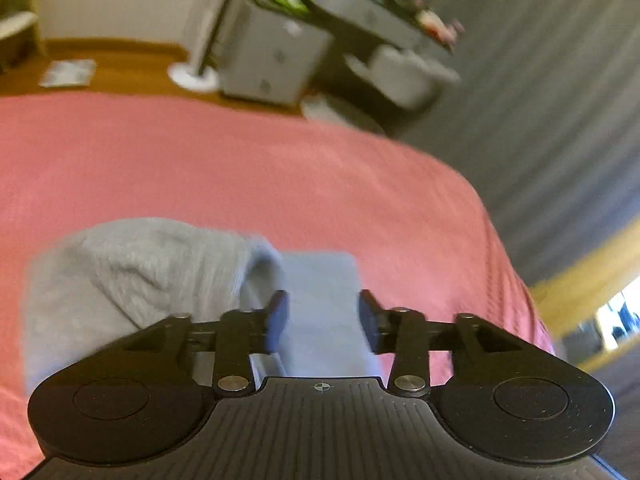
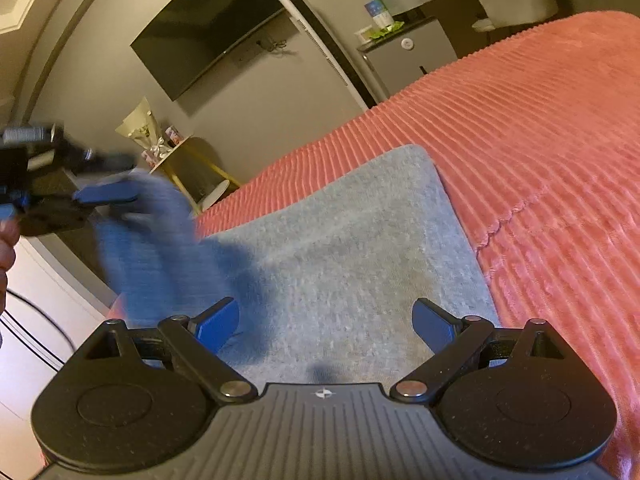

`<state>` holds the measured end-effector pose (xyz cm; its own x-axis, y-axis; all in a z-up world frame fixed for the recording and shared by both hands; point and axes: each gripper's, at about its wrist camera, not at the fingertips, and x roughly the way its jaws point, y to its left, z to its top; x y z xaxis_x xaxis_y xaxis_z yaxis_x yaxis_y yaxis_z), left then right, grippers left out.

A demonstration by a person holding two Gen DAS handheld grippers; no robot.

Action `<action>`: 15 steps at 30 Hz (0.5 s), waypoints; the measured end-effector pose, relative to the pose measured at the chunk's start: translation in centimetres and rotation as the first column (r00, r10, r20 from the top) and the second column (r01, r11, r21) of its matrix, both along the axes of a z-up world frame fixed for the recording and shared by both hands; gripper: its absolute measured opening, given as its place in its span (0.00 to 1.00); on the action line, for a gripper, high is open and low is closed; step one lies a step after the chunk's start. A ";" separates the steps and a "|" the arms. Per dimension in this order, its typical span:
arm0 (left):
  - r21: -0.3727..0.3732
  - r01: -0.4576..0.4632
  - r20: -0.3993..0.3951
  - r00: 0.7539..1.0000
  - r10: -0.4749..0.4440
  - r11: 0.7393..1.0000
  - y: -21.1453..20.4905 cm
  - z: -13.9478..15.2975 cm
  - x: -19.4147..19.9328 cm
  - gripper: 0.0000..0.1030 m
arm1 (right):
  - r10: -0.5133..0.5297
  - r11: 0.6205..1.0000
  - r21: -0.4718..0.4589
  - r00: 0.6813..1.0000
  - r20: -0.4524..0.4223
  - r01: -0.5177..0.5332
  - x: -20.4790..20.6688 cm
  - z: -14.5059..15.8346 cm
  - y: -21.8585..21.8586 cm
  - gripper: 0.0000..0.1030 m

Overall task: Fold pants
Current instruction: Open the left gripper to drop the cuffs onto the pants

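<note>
Grey pants (image 2: 348, 248) lie folded on the pink ribbed bedspread (image 2: 540, 128). In the left wrist view the pants (image 1: 132, 276) bulge at the left with a flat part between the fingers. My left gripper (image 1: 322, 322) is partly open just above that cloth. In the right wrist view the left gripper (image 2: 104, 188) sits at the far left, blurred, with a lifted grey fold (image 2: 156, 236) hanging at its fingers; whether it grips the fold I cannot tell. My right gripper (image 2: 326, 326) is open wide and empty over the flat pants.
The bed's edge runs near the pants, with a white cabinet (image 2: 36, 320) below it. A wall TV (image 2: 208, 28), a small yellow-legged table (image 2: 188, 160), a grey cabinet (image 1: 276, 60) and a desk with a white chair (image 1: 404, 72) stand beyond the bed.
</note>
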<state>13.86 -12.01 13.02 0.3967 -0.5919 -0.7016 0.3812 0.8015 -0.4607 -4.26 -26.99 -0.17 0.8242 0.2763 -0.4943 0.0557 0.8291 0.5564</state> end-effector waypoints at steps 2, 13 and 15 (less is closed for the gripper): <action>-0.015 0.045 0.029 0.999 -0.044 0.999 -1.4 0.9 -1.2 0.55 | -0.004 1.000 0.019 1.000 -0.003 0.004 0.0 -0.1 -0.3 0.92; 0.062 -0.567 0.322 0.790 0.521 0.822 11.2 -6.8 -13.1 0.81 | 0.118 0.965 0.238 0.993 -0.018 -0.111 3.2 -0.9 0.3 0.92; 0.075 -0.600 0.251 0.784 0.567 0.796 12.5 -9.2 -14.7 0.81 | 0.126 0.948 0.301 0.990 -0.060 -0.102 5.1 -1.4 0.7 0.92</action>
<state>-0.88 0.46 3.79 0.7766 -0.0992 -0.6221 -0.1098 0.9511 -0.2887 0.84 -26.26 -1.58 0.7413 0.5099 -0.4364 0.0230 0.6305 0.7758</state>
